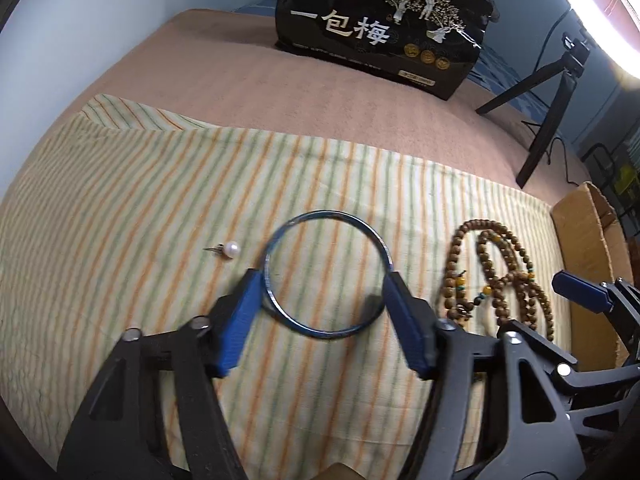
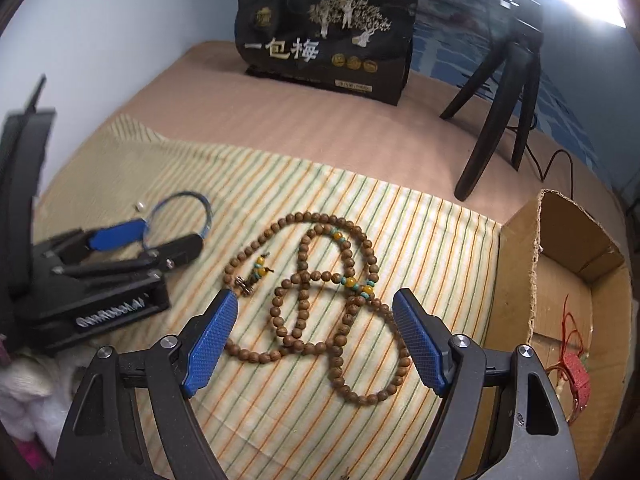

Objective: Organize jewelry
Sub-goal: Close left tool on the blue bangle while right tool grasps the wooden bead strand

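A thin blue bangle [image 1: 326, 274] lies on the striped cloth [image 1: 160, 200]. My left gripper [image 1: 324, 280] has its blue fingers touching the bangle's two sides, closed on it. A pearl stud earring [image 1: 230, 249] lies to its left. A wooden bead necklace [image 2: 320, 300] lies coiled on the cloth, also in the left wrist view [image 1: 500, 276]. My right gripper [image 2: 316, 300] is open, its fingers on either side of the necklace's lower loops. The left gripper [image 2: 168, 236] and the bangle [image 2: 180, 216] also show in the right wrist view.
A cardboard box [image 2: 568, 264] at the cloth's right edge holds a red tasselled item [image 2: 576, 376]. A black snack bag [image 1: 380, 28] stands at the back. A black tripod [image 2: 504, 100] stands at the back right. A wall runs along the left.
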